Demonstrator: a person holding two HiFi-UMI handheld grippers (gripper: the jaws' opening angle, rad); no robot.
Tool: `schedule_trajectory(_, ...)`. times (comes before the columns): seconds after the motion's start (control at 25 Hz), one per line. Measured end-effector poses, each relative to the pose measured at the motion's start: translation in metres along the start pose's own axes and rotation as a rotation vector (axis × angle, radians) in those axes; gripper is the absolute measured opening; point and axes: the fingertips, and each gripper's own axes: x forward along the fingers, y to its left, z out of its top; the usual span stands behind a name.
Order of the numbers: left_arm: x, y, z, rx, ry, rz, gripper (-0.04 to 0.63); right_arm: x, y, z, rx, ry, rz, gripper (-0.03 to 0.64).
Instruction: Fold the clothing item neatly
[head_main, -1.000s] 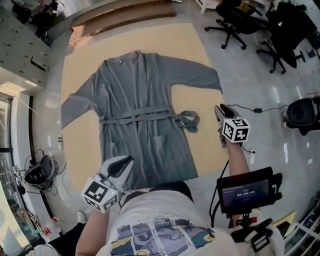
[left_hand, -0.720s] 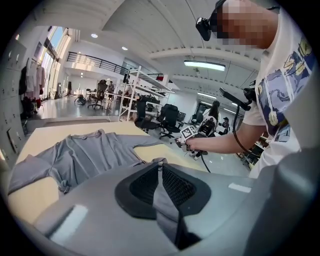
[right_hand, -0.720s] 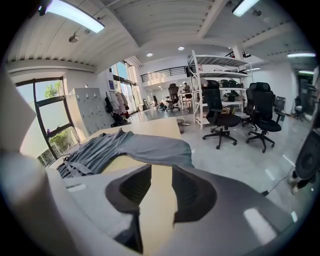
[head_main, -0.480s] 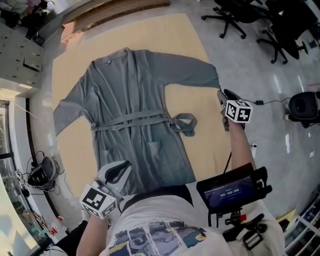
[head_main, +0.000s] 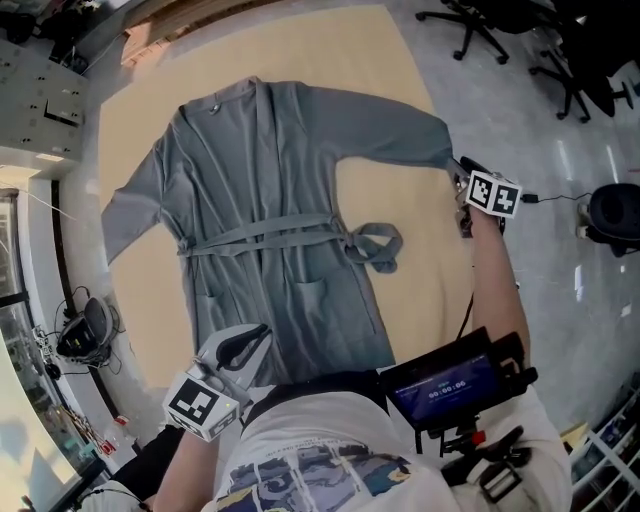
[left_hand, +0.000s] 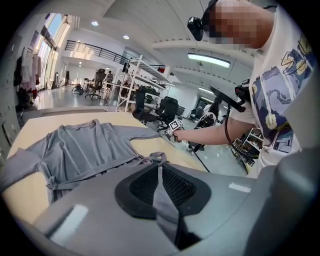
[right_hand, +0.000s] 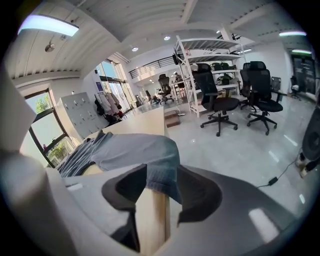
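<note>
- On the tan mat (head_main: 420, 290) at the person's feet, the grey robe (head_main: 270, 210) lies flat, front side up. Its collar points away from the person and both sleeves are spread outward.
- The belt (head_main: 260, 232) crosses the waist. Its loose end (head_main: 375, 245) lies bunched on the mat, just beside the robe on the right gripper's side.
- The right gripper (head_main: 462, 168) is at the outer end of the sleeve (head_main: 400, 135) on that side, at the edge of the mat.
- Its jaws stand apart and have just been opening. In the right gripper view, the cuff (right_hand: 160, 167) lies between the pads (right_hand: 122, 187) without being clamped, and bare mat shows in the gap below it.
- The left gripper (head_main: 255, 338) is at the robe's lower hem, close to the person's body, and points toward the garment.
- Its pads (left_hand: 145, 185) are drawn nearly together, leaving only a thin slit. Grey shows in that slit, but whether any cloth is caught there cannot be told.
- Office chairs (head_main: 480, 25) stand on the polished floor (head_main: 560, 130), well apart from the mat.
</note>
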Motion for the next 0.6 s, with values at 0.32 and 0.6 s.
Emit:
schedule_trajectory(0.32,0.009,-0.005,-0.003,-0.027,0.013,-0.017,0.030,0.019,-0.004,-0.011,0.089,0.058,0.065,0.179)
schedule_trajectory(0.6,0.005,-0.002,-0.002,-0.049,0.008,-0.001,0.030,0.022,0.000,-0.011,0.169,0.027,0.135,0.151)
